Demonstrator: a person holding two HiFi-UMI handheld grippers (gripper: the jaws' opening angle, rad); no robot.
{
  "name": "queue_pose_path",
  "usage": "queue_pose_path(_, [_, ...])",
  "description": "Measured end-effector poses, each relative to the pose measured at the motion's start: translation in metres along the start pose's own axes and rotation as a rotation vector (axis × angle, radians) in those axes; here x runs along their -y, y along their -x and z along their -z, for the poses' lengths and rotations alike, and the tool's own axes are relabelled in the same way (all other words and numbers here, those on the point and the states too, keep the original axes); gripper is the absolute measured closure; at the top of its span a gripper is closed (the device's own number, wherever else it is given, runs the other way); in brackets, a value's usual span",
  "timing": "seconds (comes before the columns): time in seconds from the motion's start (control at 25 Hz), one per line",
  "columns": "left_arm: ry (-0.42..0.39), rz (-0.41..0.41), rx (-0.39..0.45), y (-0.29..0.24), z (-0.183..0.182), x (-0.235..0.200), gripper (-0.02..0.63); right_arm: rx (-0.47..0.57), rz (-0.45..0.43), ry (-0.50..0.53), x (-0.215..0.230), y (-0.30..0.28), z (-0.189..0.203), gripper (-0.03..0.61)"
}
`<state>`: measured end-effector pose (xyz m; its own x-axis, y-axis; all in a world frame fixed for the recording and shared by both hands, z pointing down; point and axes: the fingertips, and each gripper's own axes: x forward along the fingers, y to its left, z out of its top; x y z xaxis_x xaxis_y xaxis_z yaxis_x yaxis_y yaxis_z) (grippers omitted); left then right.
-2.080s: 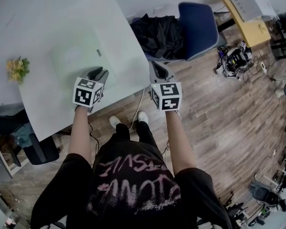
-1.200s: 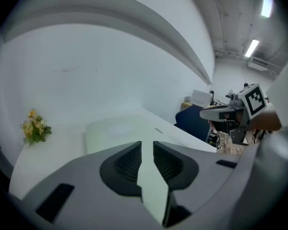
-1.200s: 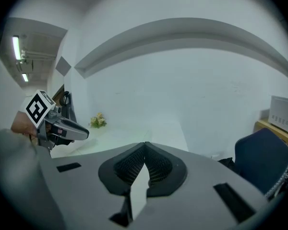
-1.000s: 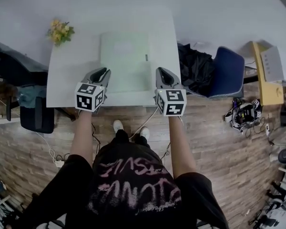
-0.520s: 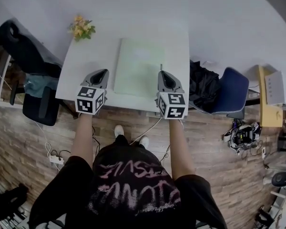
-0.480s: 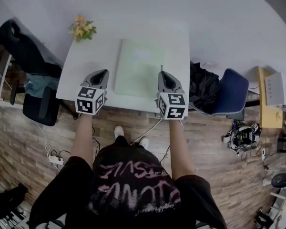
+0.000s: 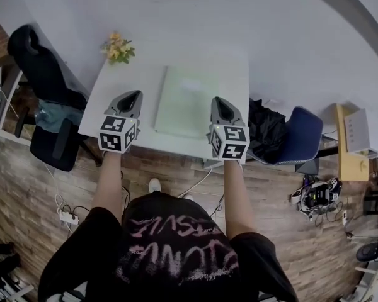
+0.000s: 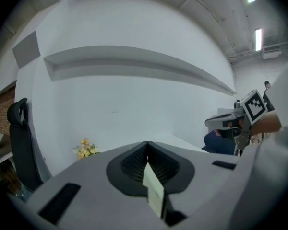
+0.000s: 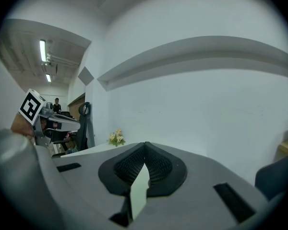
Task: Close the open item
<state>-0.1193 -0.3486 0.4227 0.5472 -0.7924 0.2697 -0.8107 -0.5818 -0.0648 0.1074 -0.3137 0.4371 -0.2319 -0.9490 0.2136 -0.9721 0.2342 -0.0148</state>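
The left tool (image 7: 133, 95) and right tool (image 7: 219, 100) are clenched, empty; they flank the green item (image 7: 188, 99). It lies closed on the table (image 7: 127, 79).

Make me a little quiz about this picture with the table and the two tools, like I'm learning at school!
1. True or false: the left tool and the right tool both have shut jaws with nothing in them.
2. What colour is the flat folder lying on the table?
3. Where are the flowers? A) by the table's far left corner; B) on top of the folder; C) between the tools.
Key: 1 true; 2 pale green; 3 A.
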Motion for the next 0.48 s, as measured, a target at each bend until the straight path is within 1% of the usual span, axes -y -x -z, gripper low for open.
queue_pose_path(0.36, [-0.03,-0.037,0.084,0.014,-0.039,-0.01,0.611,0.059,0.015,0.028,0.005,0.006,-0.033,0.569])
queue_pose_path(0.48, [-0.04,-0.05,0.094,0.017,-0.049,-0.012,0.611,0.071,0.02,0.037,0.007,0.009,-0.041,0.568])
